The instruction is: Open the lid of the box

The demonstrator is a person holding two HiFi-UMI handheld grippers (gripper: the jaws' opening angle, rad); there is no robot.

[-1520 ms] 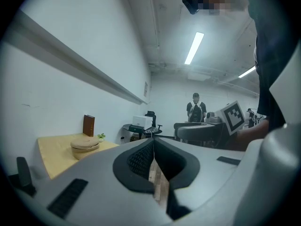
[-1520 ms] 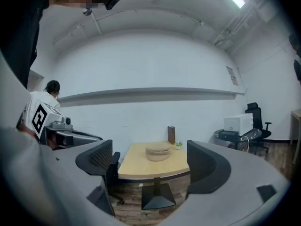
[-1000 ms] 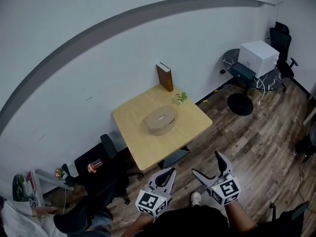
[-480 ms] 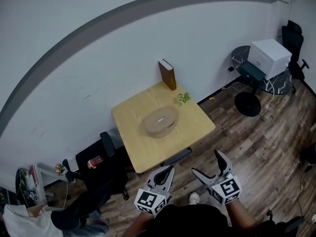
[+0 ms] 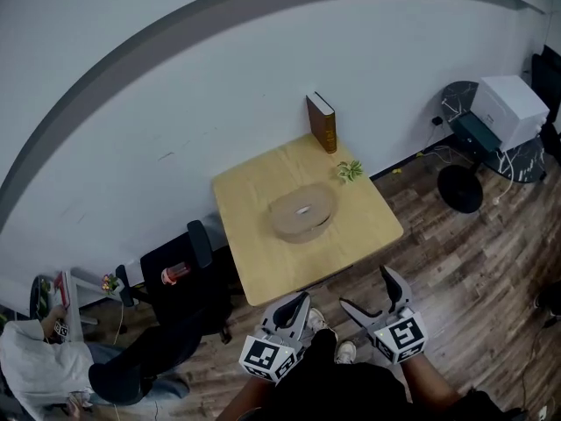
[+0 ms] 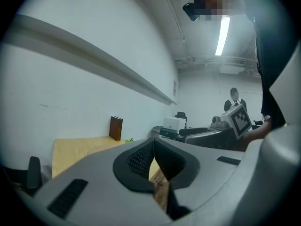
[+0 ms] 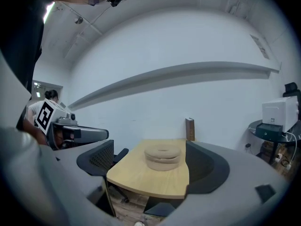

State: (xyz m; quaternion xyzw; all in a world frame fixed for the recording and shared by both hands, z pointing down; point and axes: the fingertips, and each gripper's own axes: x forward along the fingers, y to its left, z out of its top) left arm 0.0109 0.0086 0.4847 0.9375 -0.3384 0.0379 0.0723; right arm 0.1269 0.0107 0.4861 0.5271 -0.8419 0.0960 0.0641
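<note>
Task not yet under way; both grippers hang short of the desk (image 5: 263, 261), nothing in either.

Right gripper (image 7: 150, 169): jaws wide apart, empty. Straight ahead of it, well apart, the box (image 7: 162, 157) sits mid-desk, framed in the gap between the jaws. Box is low, round, wood-coloured, with the lid on. A seam shows partway up its side; which part is lid I judge only from that.

Left gripper (image 6: 153, 157): jaws drawn almost together, only a thin slit between the pads, nothing in it. Box lies ahead and to its right; its own view does not show the box.

Beyond the box, far from both grippers: book (image 5: 322, 123) upright against the wall, small plant (image 5: 350, 171) just beside it. Black chair (image 5: 188, 266) off to the left gripper's left, by the desk edge.

Likely trouble from here:
- Lid is shallow. A grip set too low could catch the base too, and the whole box would come up.
- Nothing pins the box. A one-sided pull could slide it across the desk towards the plant or book.
- Left gripper arrives narrow; it must open before it can steady the base, otherwise it only shoves.
- Chair may crowd the left side on approach.
</note>
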